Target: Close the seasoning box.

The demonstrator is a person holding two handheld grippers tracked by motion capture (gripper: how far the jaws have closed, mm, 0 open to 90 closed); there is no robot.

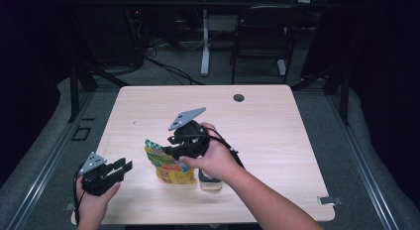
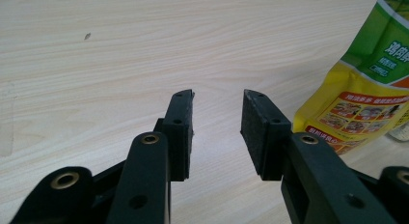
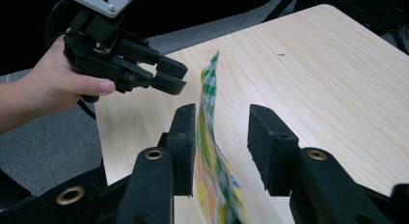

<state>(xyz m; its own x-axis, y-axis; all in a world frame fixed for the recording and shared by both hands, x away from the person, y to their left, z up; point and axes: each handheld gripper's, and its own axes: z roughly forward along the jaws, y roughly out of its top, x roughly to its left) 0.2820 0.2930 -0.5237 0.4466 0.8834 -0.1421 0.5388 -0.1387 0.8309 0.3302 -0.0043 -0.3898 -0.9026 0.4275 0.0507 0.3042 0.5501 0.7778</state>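
Standing on a pale wood table (image 1: pixel 277 141) with a cable hole (image 1: pixel 238 97), a snack bag (image 1: pixel 168 165) faces a dark room and black chair (image 1: pixel 262 31). Left tongs (image 1: pixel 121 169) gape empty. Right tongs (image 3: pixel 222 137) straddle the bag, apart, not clamped.

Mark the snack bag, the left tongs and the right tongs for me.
snack bag (image 1: pixel 171 166): high view, printed front of the bag.
left tongs (image 2: pixel 217 118): left gripper view, gap midway between the open tips.
right tongs (image 3: pixel 222 127): right gripper view, midway between the tips, where the bag's top edge stands.
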